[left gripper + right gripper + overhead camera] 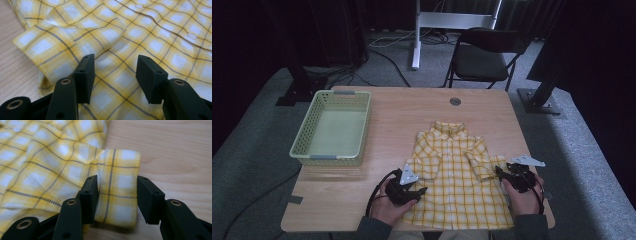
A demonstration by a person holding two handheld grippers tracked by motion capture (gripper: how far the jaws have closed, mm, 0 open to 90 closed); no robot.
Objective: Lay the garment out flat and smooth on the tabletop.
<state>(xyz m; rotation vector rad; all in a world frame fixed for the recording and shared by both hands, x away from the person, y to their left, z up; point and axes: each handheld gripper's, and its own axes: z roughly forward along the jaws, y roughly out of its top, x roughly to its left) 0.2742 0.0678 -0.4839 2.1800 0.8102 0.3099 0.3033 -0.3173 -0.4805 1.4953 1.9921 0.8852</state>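
Note:
A yellow and white checked short-sleeved shirt [457,170] lies flat, collar away from me, on the wooden table [402,110]. My left gripper [421,191] rests at the shirt's left side, just below its left sleeve [62,42]. Its jaws stand open over the flat body cloth [150,32], and nothing is pinched between them [113,75]. My right gripper [499,172] is at the right sleeve. The folded sleeve end [120,170] lies between its open jaws [116,197], spanning almost the whole gap, and the cloth is not squeezed.
A pale green plastic basket [332,160] stands at the table's left side. A small round dark insert [455,101] sits in the tabletop near the far edge. Beyond the table, a black folding chair [484,57] stands on the grey carpet.

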